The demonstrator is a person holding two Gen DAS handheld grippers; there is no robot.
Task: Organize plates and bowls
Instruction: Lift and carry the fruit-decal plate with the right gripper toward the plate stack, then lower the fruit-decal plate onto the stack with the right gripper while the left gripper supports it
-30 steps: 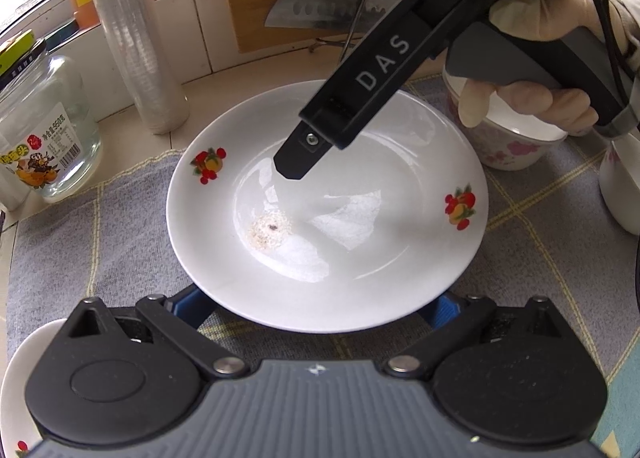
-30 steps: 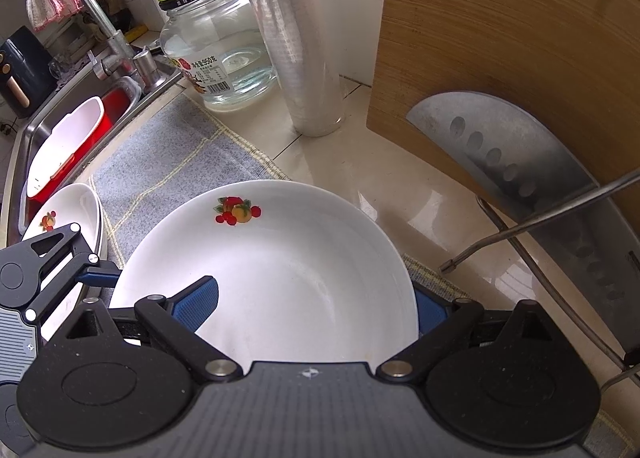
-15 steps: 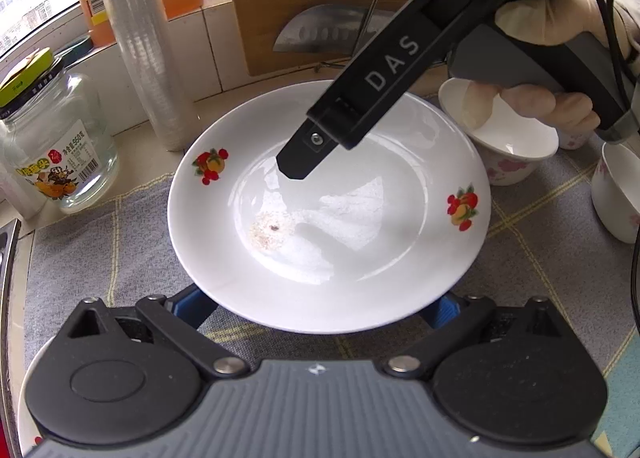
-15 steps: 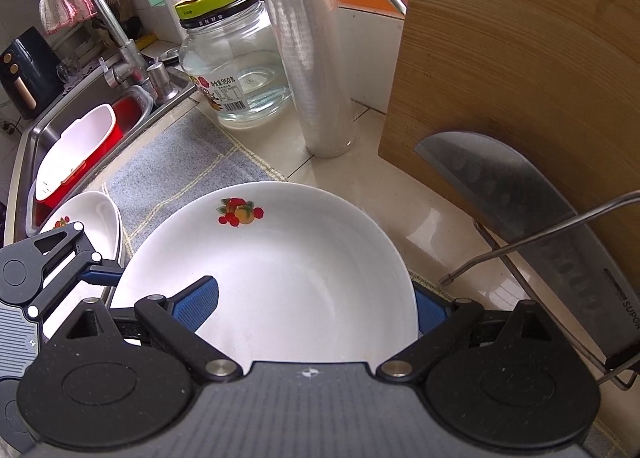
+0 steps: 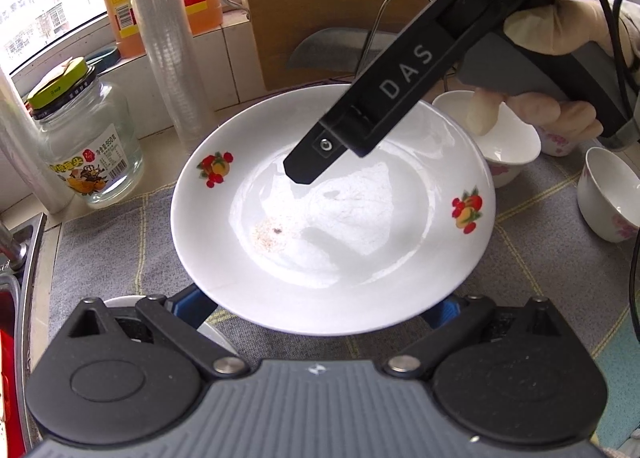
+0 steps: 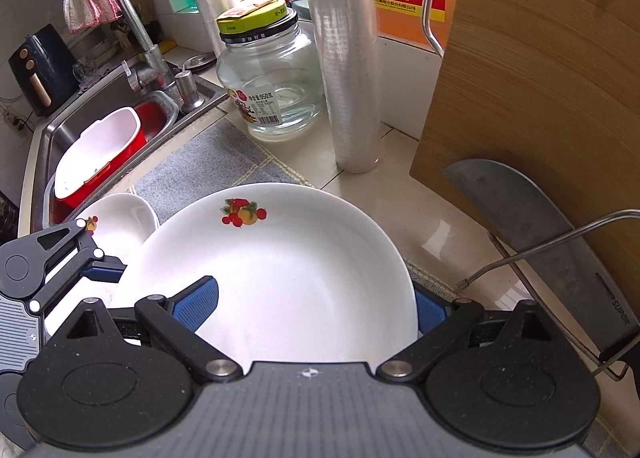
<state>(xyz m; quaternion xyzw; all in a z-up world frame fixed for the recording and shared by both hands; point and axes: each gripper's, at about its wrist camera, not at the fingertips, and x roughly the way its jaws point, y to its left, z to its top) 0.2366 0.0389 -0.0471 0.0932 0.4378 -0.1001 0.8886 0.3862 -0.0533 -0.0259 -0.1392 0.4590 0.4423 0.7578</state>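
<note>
A white plate with fruit prints (image 5: 332,214) is held up above the grey mat (image 5: 104,250). My right gripper (image 6: 316,308) is shut on the plate (image 6: 280,270), one blue pad over its rim, one under it. In the left wrist view the right gripper's finger (image 5: 360,122) lies over the plate. My left gripper (image 5: 316,308) stands open with its blue pads under the plate's near edge, not clamping it. A second fruit-print plate (image 6: 116,226) lies on the mat below, at the left. Two white bowls (image 5: 508,138) (image 5: 608,194) stand at the right.
A glass jar (image 6: 272,86), a roll of cling film (image 6: 348,58), a wooden cutting board (image 6: 540,98) with a cleaver (image 6: 532,226) and a wire rack stand at the back. The sink (image 6: 100,130) with a red-and-white basin is at the left.
The plate has risen off the mat in the right gripper; both cameras have moved up and back, so the second plate below now shows.
</note>
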